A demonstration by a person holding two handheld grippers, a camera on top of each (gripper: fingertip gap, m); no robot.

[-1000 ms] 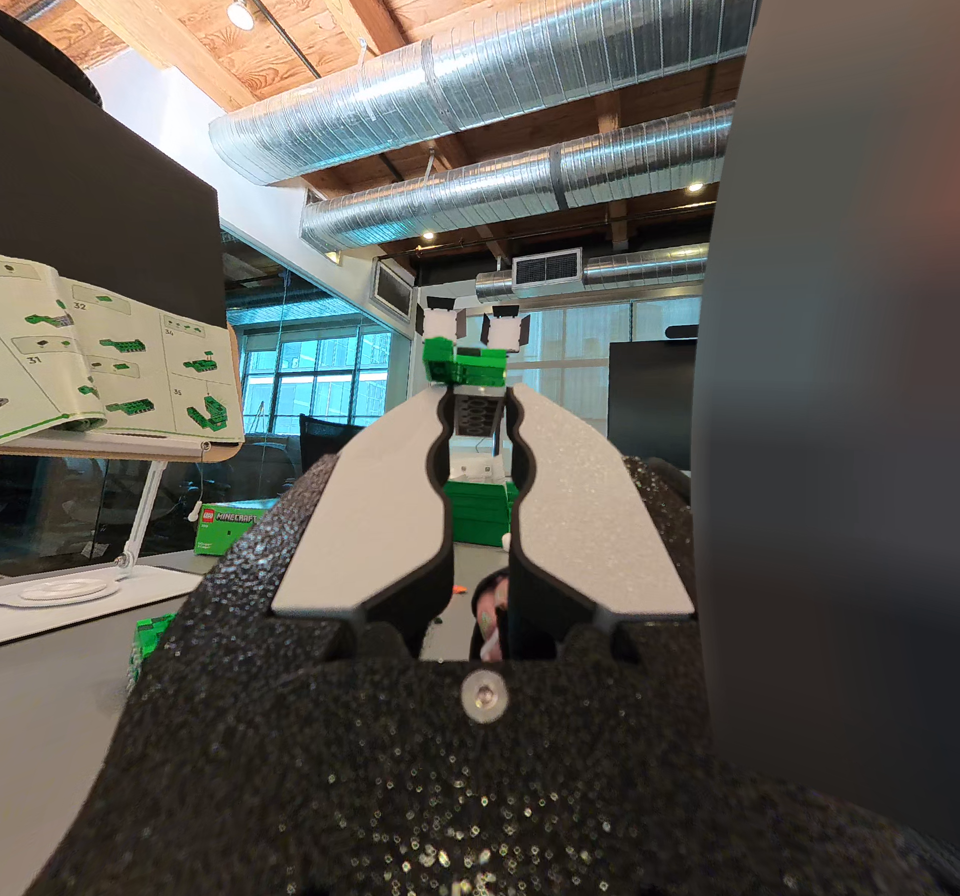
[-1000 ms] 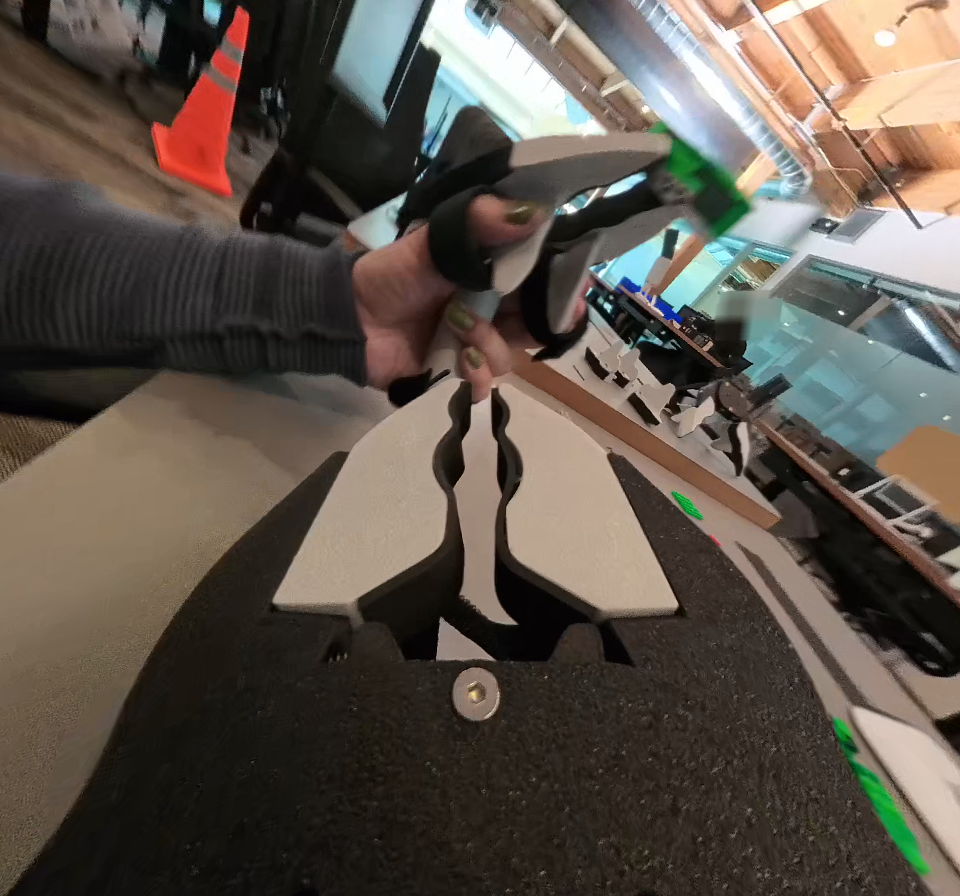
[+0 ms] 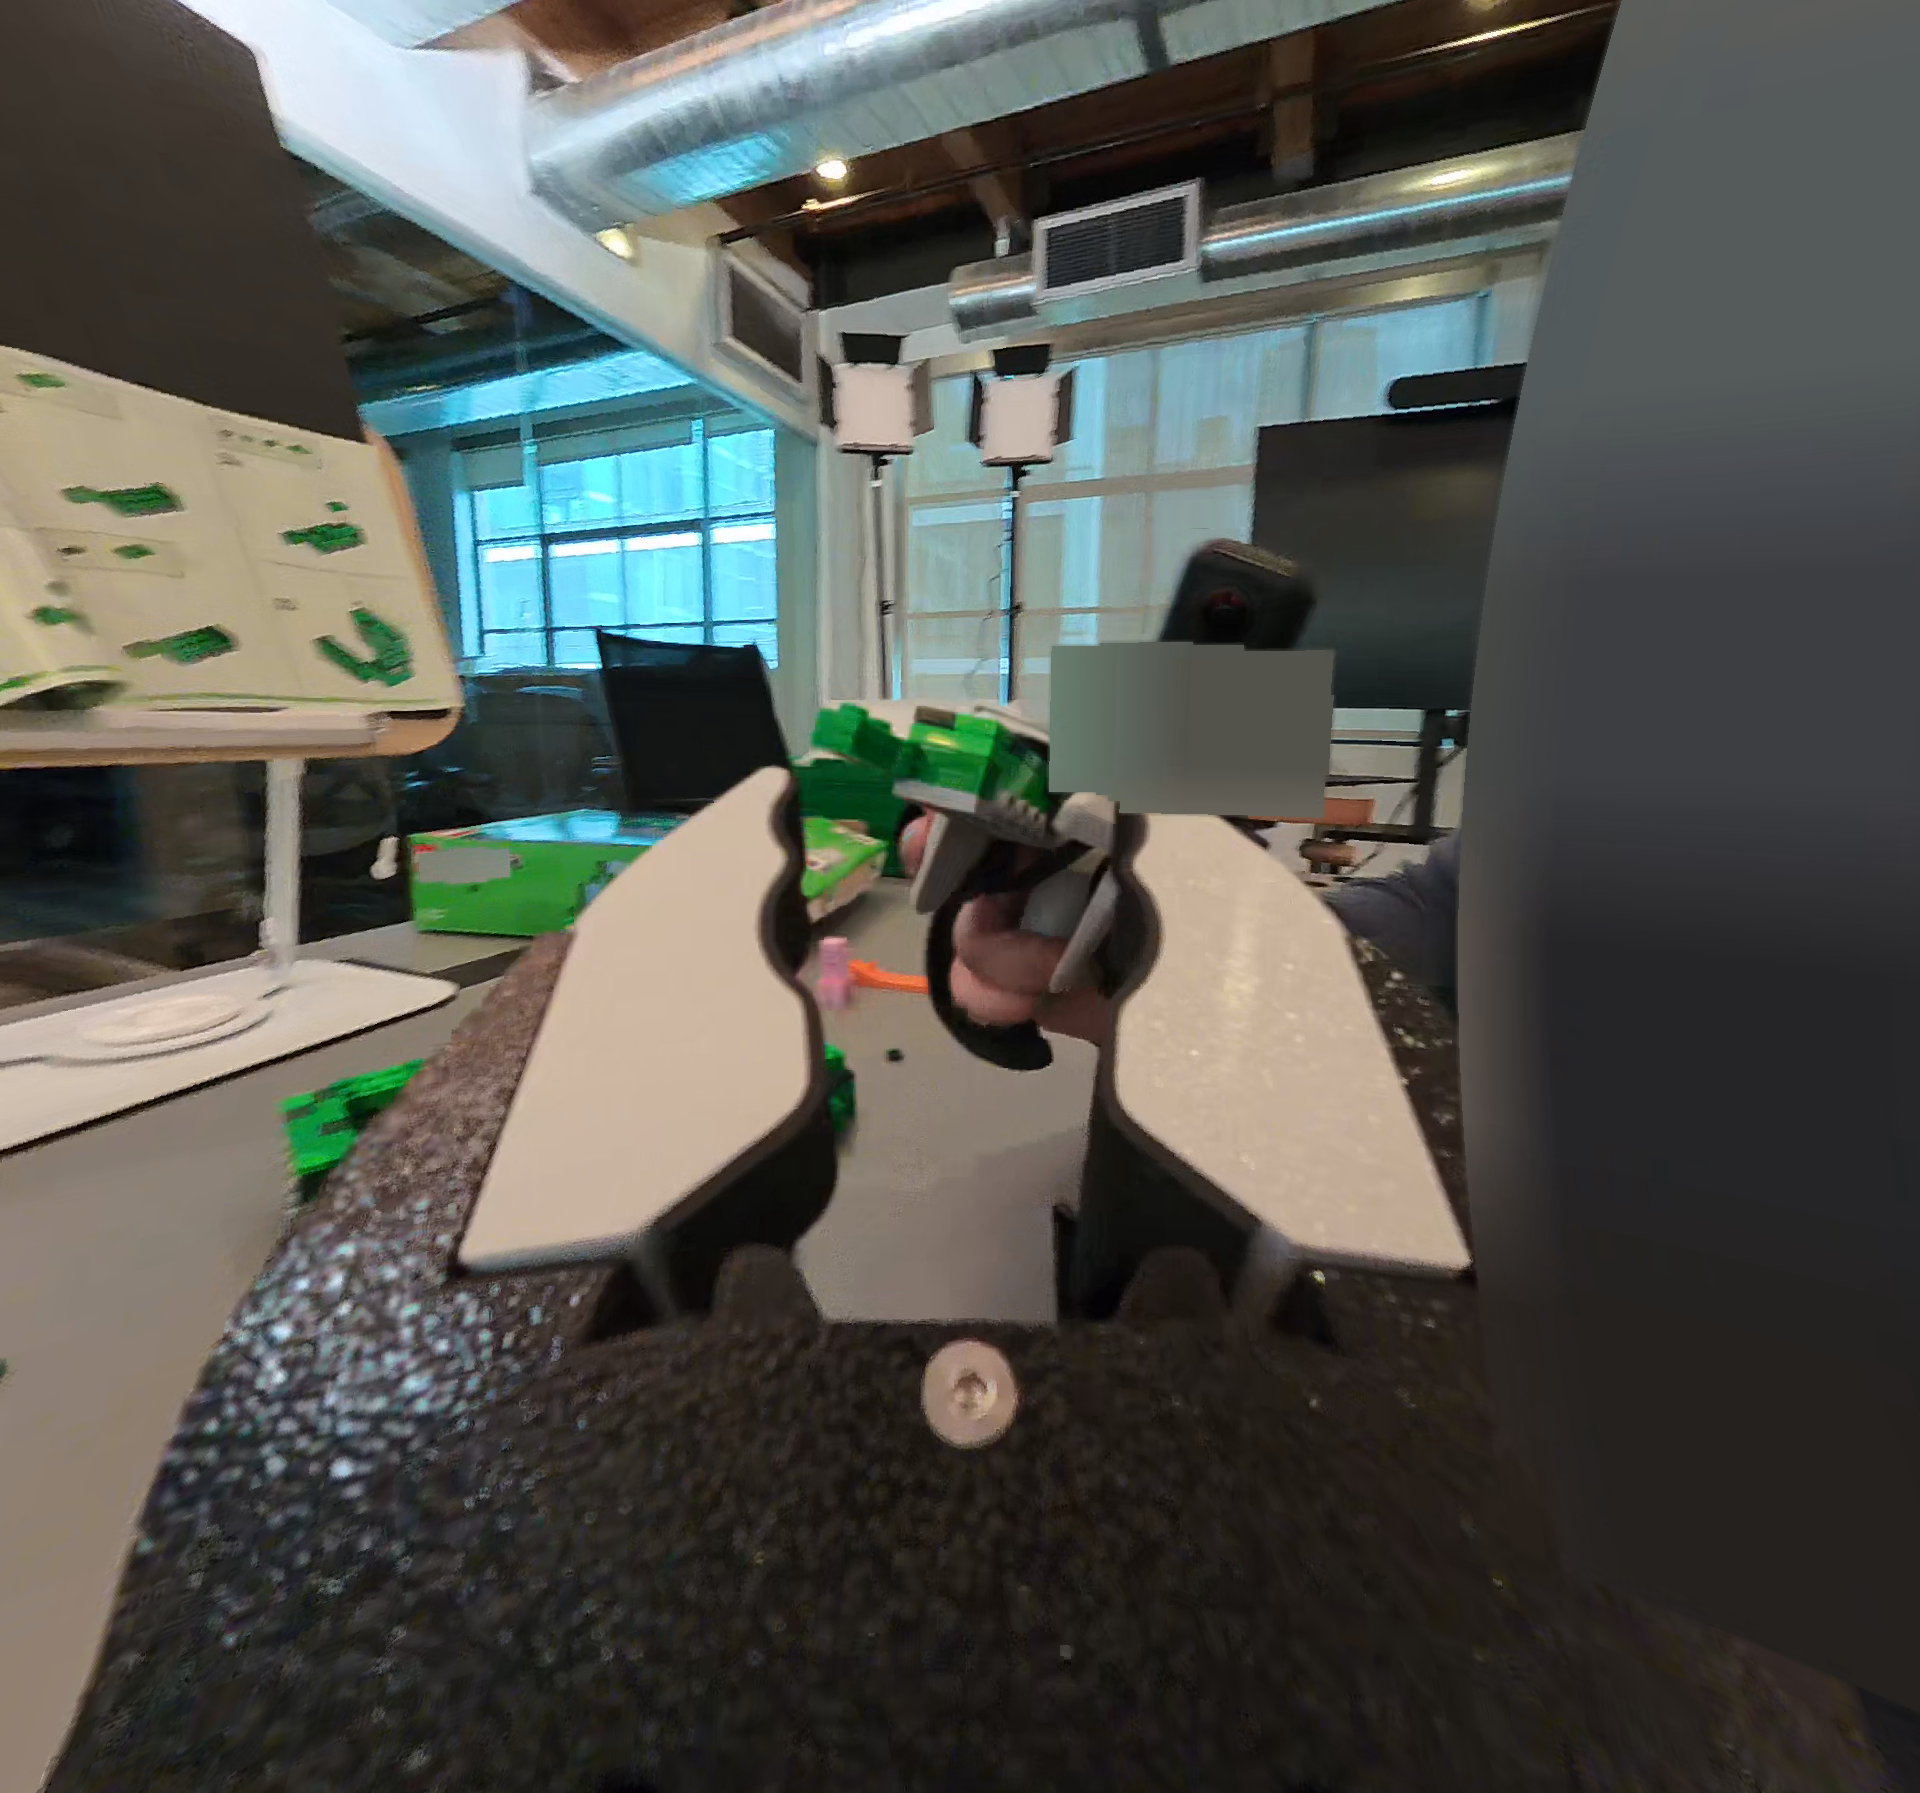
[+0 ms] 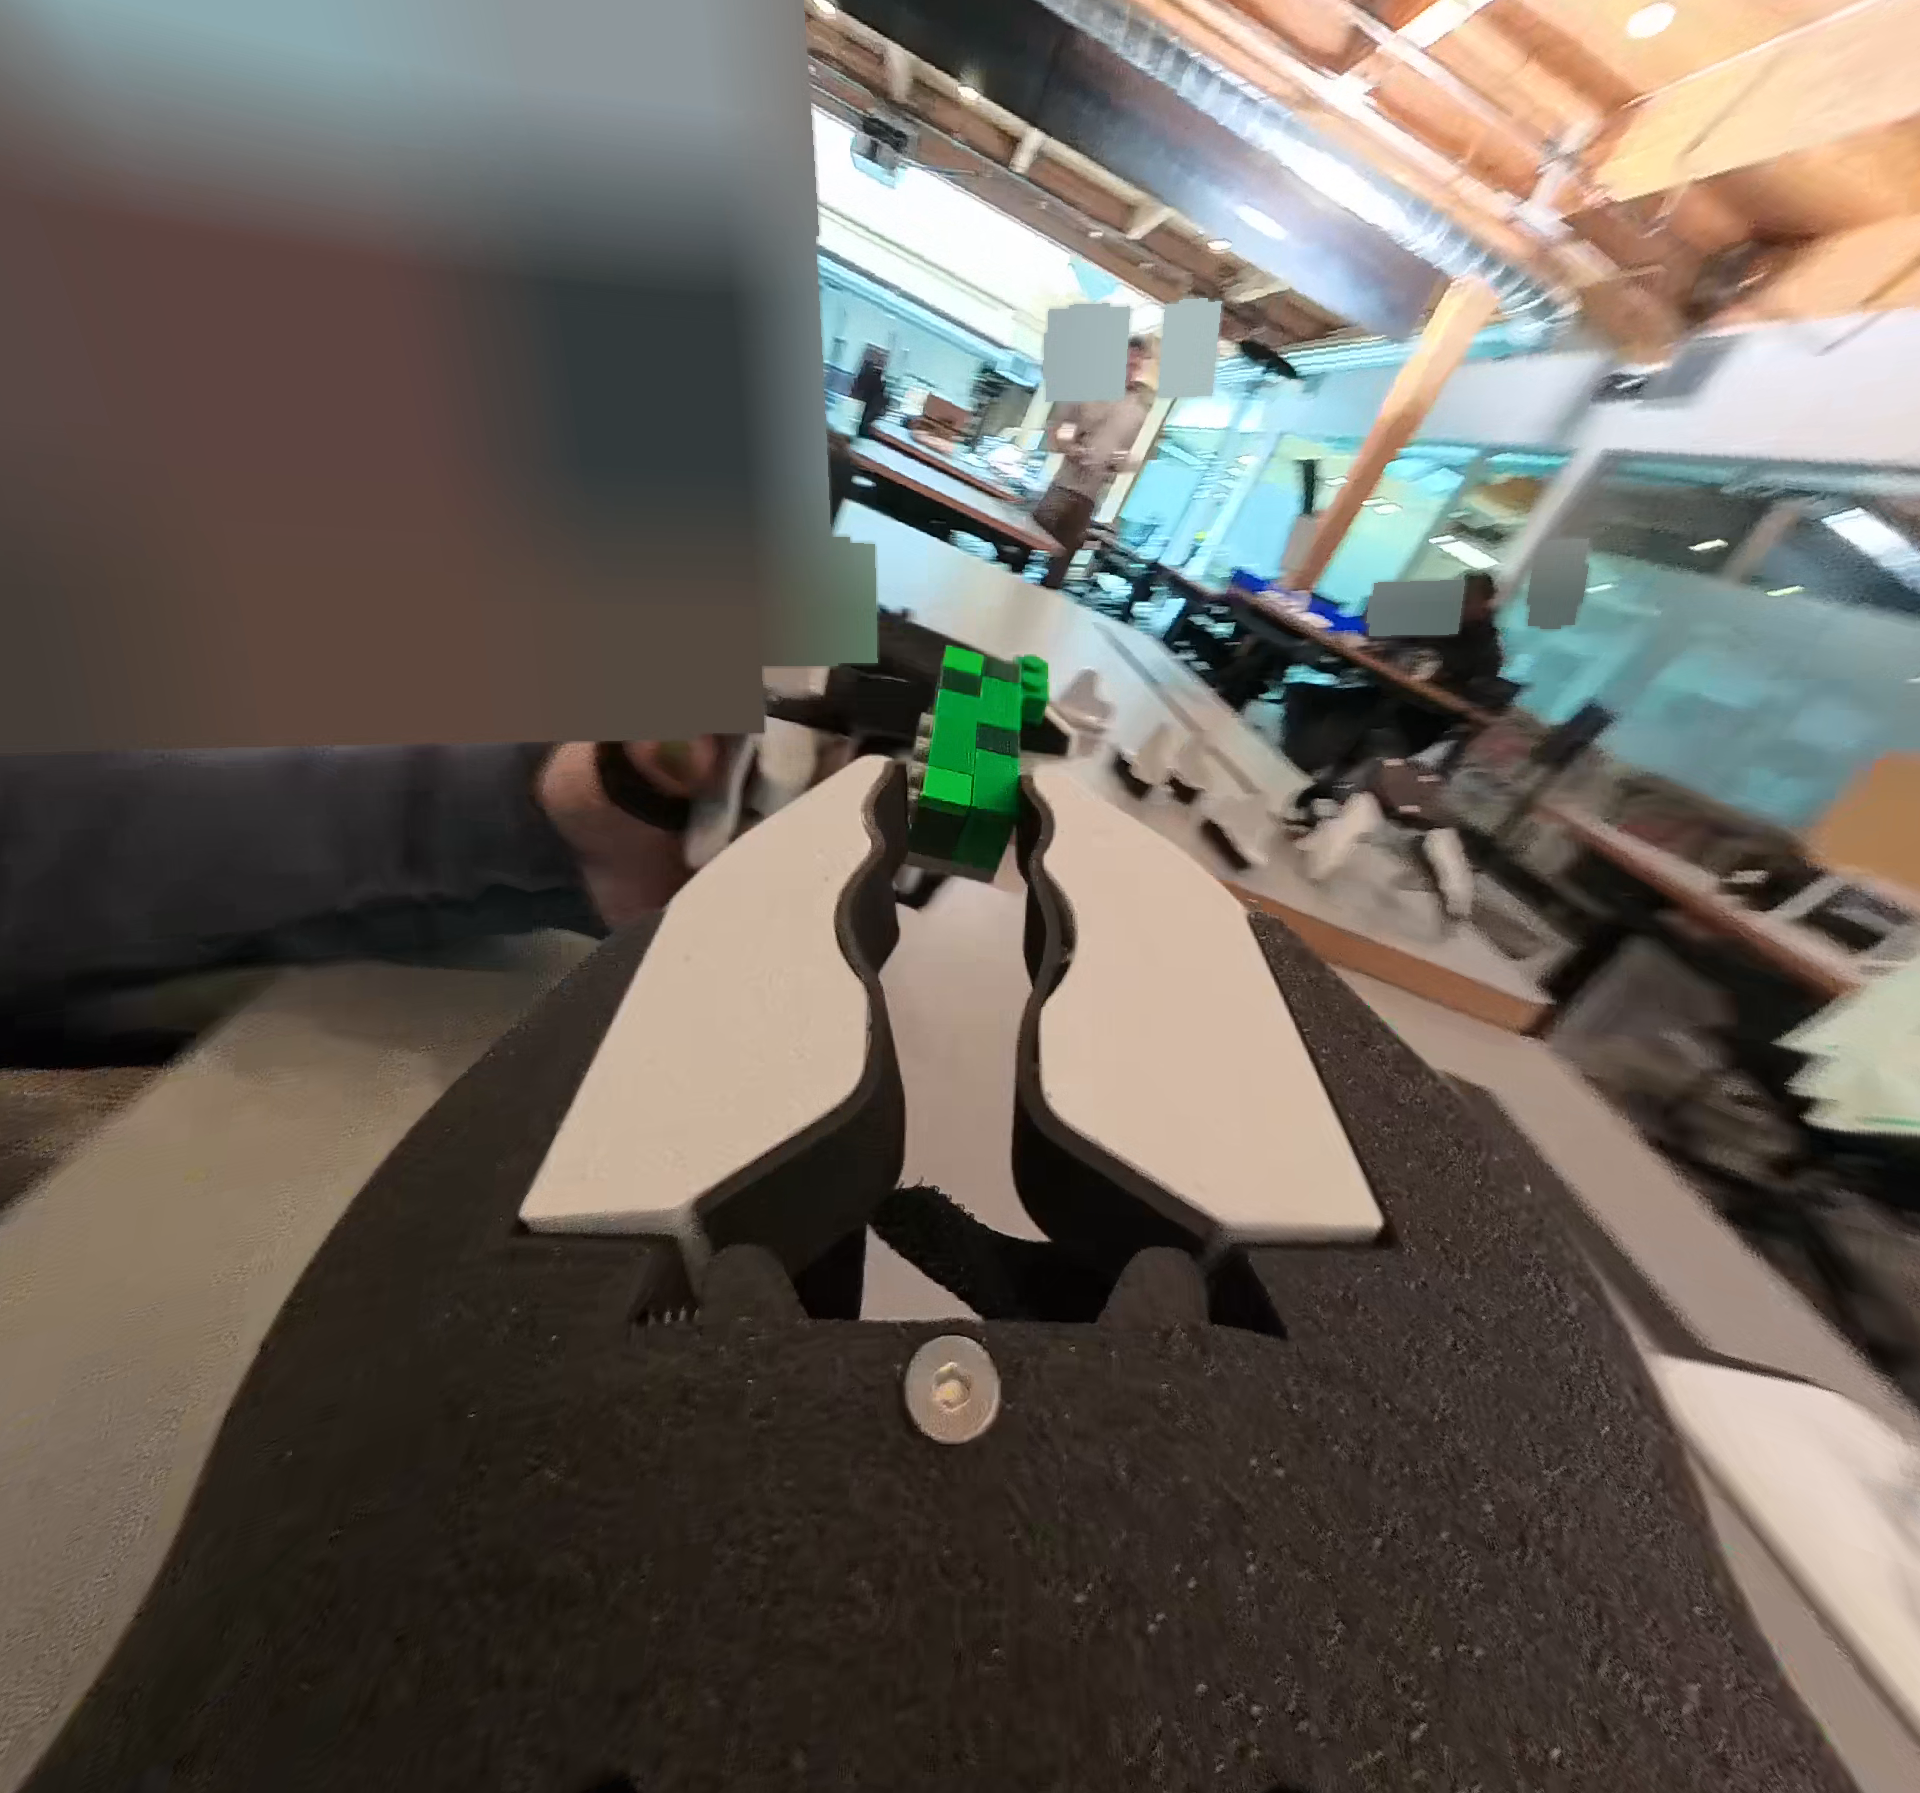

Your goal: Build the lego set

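Green bricks, light and dark, form a small stepped lego assembly (image 4: 971, 772) raised above the table, pinched between the right gripper (image 4: 956, 808) tips, which point forward and slightly up. The left gripper (image 3: 961, 860) stands wide apart and empty, level over the grey table (image 3: 935, 1213), facing the other tool and the hand (image 3: 1003, 964) holding it.
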